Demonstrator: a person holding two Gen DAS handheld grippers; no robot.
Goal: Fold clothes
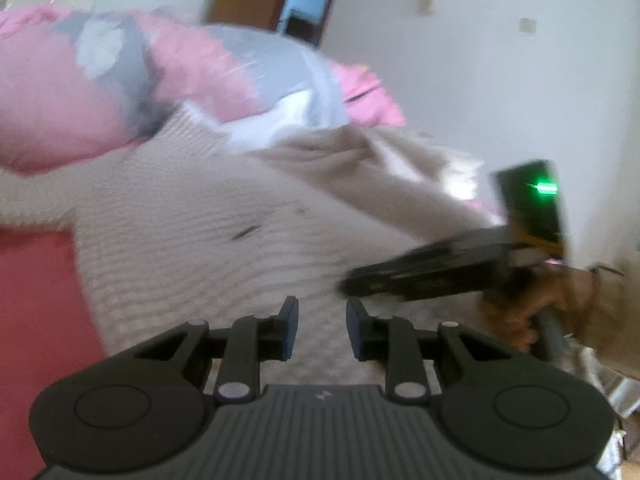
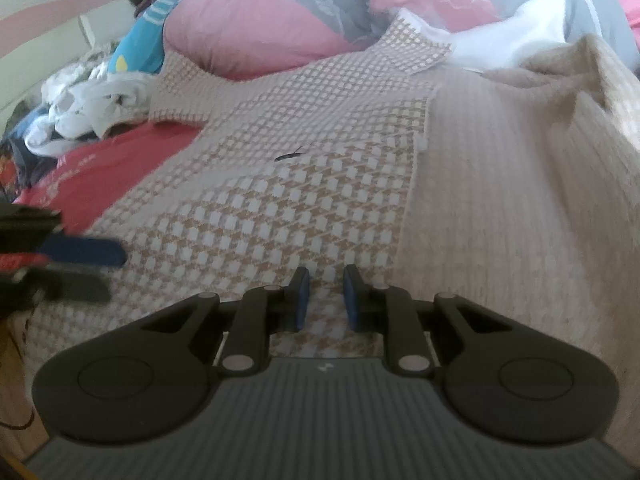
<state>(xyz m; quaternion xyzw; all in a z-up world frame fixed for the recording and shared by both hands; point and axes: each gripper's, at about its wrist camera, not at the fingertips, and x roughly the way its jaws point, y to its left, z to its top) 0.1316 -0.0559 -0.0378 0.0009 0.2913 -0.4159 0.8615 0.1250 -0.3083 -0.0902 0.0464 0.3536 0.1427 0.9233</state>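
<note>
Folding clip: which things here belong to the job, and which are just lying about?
In the job:
beige sweater
left gripper, empty
right gripper, empty

Lying about:
pink duvet
red sheet
white clothes pile
blue garment
</note>
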